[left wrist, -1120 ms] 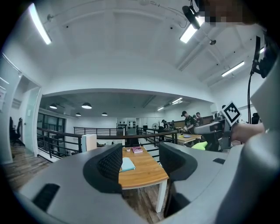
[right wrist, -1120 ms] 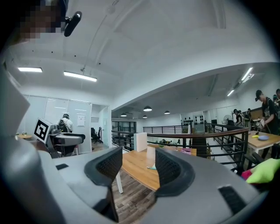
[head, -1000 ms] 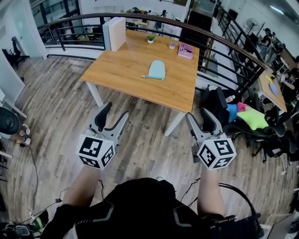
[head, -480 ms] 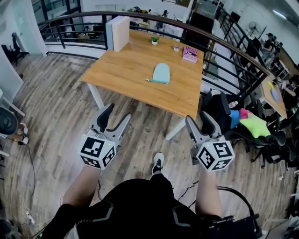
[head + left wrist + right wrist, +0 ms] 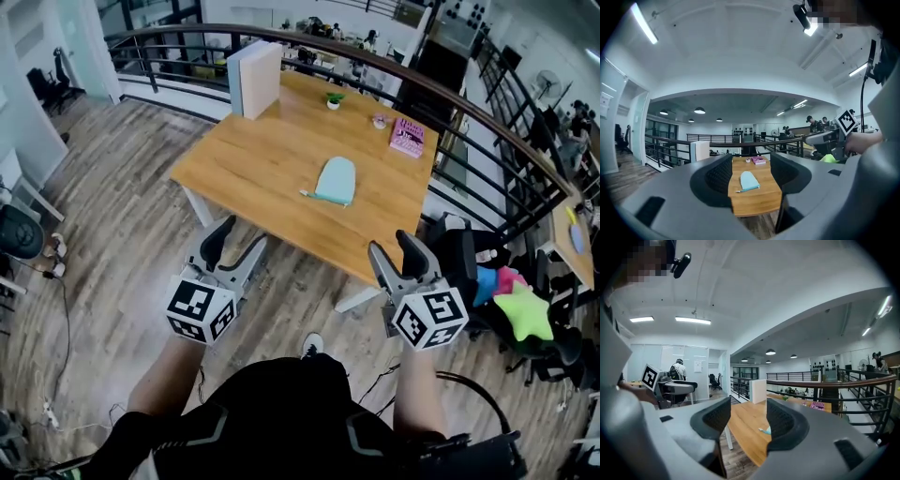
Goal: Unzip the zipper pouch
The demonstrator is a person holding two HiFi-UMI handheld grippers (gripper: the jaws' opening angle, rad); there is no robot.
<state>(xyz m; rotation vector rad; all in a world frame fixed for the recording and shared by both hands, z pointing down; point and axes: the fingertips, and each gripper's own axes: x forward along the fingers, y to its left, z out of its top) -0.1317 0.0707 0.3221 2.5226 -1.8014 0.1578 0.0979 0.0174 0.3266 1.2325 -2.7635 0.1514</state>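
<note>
- Pouch placement first: the zipper pouch (image 5: 336, 180) lies flat near the middle of the wooden table (image 5: 246, 161), alone on bare wood and well apart from the pink book (image 5: 408, 138) at the far edge.
- Both your tools are short of the table, over the floor. The left gripper (image 5: 236, 242) has its jaws spread with nothing between them, and the right gripper (image 5: 394, 248) is likewise spread and empty.
- Expect a light, soft thing. It looks like thin fabric lying limp, so it will probably slide or bunch on the smooth wood if you tug at one point only.
- Plan on two holds: pin or pinch the body near the zipper's end with one gripper, and take the pull with the other.
- The long axis runs away from you, tilted a little. The rounded end points toward the table's far edge, and the straight end faces you.
- A darker strip runs along that near straight edge, and a thin tab sticks out past its left corner. That is likely the zipper and its pull, though it is too small to be sure.
- If so, the left gripper is better placed for the tab.
</note>
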